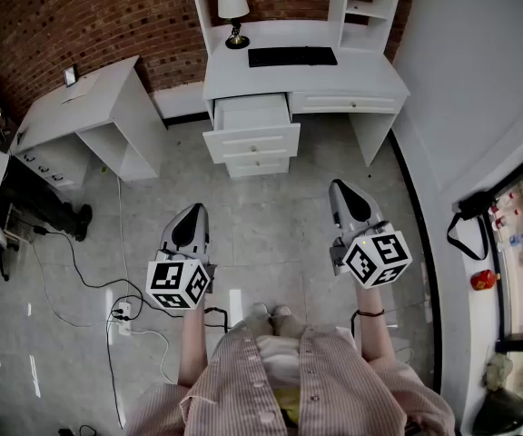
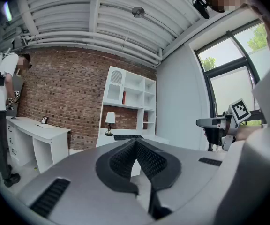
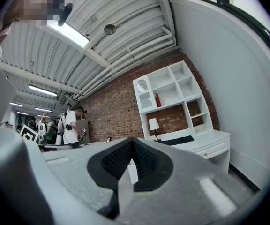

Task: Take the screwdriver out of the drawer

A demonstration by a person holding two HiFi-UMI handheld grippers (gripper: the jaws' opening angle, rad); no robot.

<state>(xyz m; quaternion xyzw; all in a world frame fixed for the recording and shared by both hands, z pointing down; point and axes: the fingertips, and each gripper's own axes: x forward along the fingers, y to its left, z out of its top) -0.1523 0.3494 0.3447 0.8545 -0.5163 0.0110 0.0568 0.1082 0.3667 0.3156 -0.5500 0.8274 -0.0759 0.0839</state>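
Observation:
I stand a few steps back from a white desk (image 1: 361, 73) whose top drawer (image 1: 251, 113) is pulled open; its inside looks bare white from here, and no screwdriver shows in any view. My left gripper (image 1: 192, 210) and right gripper (image 1: 340, 187) are held level over the tiled floor, pointing at the desk, far short of it. In the left gripper view the left gripper (image 2: 136, 140) has its pads meeting at the tip, with nothing between them. The right gripper (image 3: 133, 139) looks the same, shut and empty, with the desk (image 3: 212, 142) beyond it.
A lamp (image 1: 233, 7) and a black keyboard (image 1: 292, 56) sit on the desk under white shelves. A second white desk (image 1: 84, 107) stands to the left. Cables and a power strip (image 1: 122, 320) lie on the floor at left. A person (image 2: 1, 121) stands by that desk.

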